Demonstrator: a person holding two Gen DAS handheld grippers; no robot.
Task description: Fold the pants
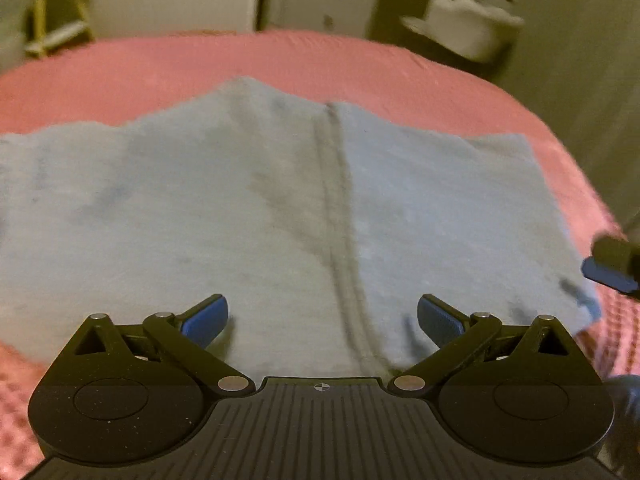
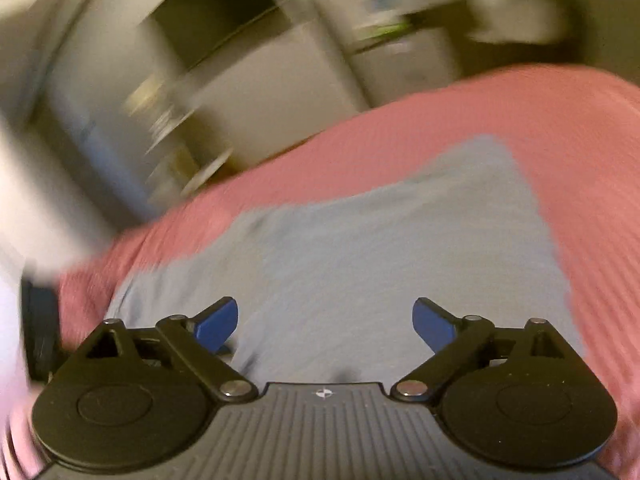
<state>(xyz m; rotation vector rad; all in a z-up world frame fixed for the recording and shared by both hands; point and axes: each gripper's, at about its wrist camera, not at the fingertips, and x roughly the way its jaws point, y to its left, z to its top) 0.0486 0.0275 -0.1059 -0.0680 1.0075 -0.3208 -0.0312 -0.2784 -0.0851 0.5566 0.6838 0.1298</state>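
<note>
Blue-grey pants (image 1: 280,208) lie spread flat on a pink bedspread (image 1: 280,60), with a dark centre seam (image 1: 338,220) running away from me. My left gripper (image 1: 322,316) is open and empty, just above the near edge of the pants, astride the seam. The right gripper's blue fingertip (image 1: 608,272) shows at the right edge, near the pants' right corner. In the blurred right wrist view the pants (image 2: 360,248) lie below my right gripper (image 2: 324,320), which is open and empty.
The pink bedspread (image 2: 580,140) surrounds the pants on all sides. Beyond the bed stand pale cabinets (image 1: 320,4), a wooden stool (image 1: 56,16) at the far left and a white object (image 1: 468,24) at the far right.
</note>
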